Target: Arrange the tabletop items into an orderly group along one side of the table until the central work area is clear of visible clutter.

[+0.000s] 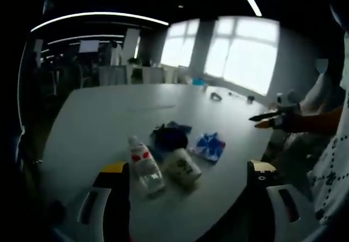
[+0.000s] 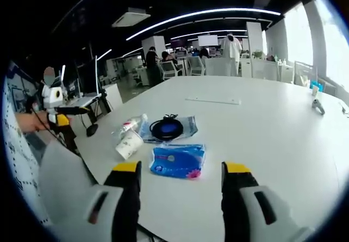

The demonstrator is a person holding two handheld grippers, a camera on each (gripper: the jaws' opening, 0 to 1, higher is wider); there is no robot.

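Tabletop items are gathered in a loose cluster near the table's edge: in the right gripper view a blue tissue pack lies just ahead of the right gripper, whose jaws are held apart and empty. Just beyond it a paper cup and a clear bottle are tipped on their sides, beside a coiled black cable resting on a blue pouch. In the left gripper view the left gripper is likewise spread and empty, close to the bottle. The pack is probably best taken first, squarely across its short width, and slid, not lifted. The white table is smooth and mostly bare. Beyond it, an open office with bright windows is seen.
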